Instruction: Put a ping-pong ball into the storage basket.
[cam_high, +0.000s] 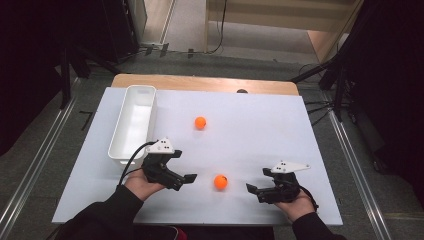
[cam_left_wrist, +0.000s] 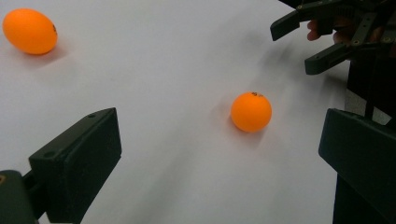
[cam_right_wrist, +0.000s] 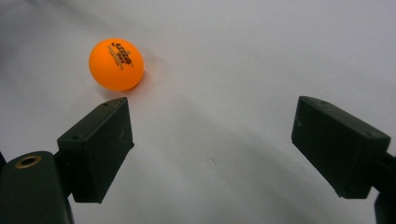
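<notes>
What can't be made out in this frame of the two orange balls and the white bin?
- Near ball: its print is too small in the high view.
- Far ball: distorted at the left gripper view's corner, print unreadable.
- White bin: near inner wall hidden by its rim, high view.
- Dark spot at the table's far edge: too small to identify.

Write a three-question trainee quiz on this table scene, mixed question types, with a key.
1. True or false: the near orange ball lies between the left claw and the right claw.
2. How many orange balls are on the table?
3. The white bin is: A) holding the far ball, B) empty, C) tipped over.

Key: 1 true; 2 two; 3 B.
</notes>
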